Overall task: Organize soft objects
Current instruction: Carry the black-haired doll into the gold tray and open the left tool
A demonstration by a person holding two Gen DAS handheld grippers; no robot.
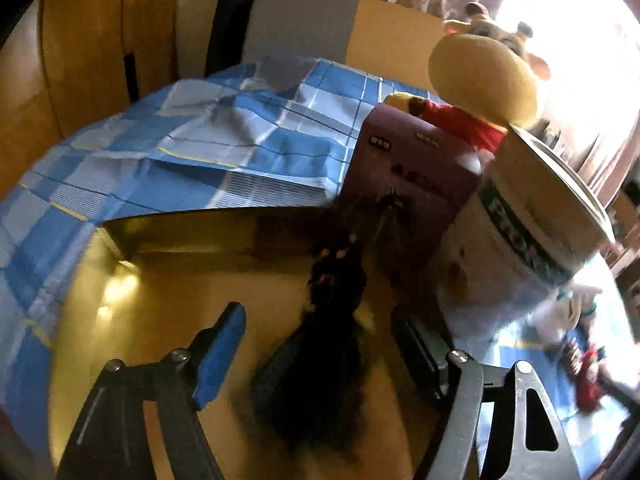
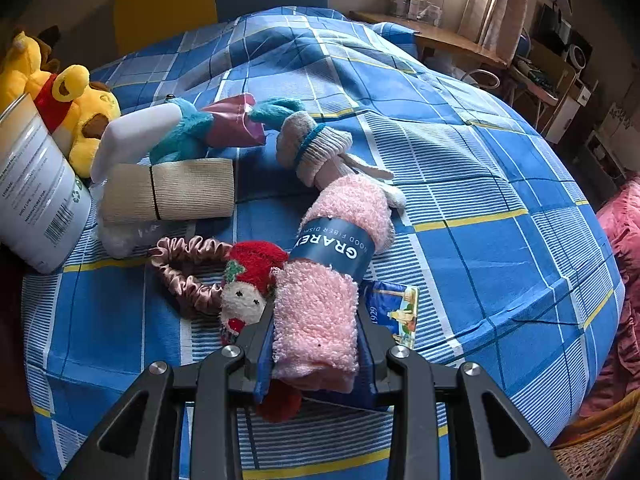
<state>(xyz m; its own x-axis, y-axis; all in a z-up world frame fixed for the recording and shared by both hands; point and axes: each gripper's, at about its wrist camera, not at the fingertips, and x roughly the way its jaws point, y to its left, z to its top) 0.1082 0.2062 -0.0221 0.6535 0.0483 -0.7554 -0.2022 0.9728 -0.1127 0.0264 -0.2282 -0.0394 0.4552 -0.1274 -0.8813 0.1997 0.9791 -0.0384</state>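
In the left wrist view my left gripper (image 1: 318, 316) is open over the brown bottom of a box (image 1: 192, 236). A black fluffy item (image 1: 320, 360) lies there between the fingers, and the blue pad (image 1: 220, 356) stands clear of it. In the right wrist view my right gripper (image 2: 316, 320) is shut on a pink fluffy cloth roll (image 2: 320, 312) with a blue paper band. The roll reaches forward over the blue plaid bedspread (image 2: 480, 160). Beside it lie a pink satin scrunchie (image 2: 188, 272), a small red-hatted doll (image 2: 248, 284), rolled socks (image 2: 316, 148) and a beige bandage roll (image 2: 168, 192).
A white canister (image 2: 36, 184), a yellow bear plush in a red shirt (image 2: 68, 100) and a teal plush (image 2: 192, 128) crowd the bed's left. A maroon box (image 1: 412, 168) and a yellow giraffe plush (image 1: 484, 76) stand beyond the brown box. A wicker basket (image 2: 600, 440) sits low right.
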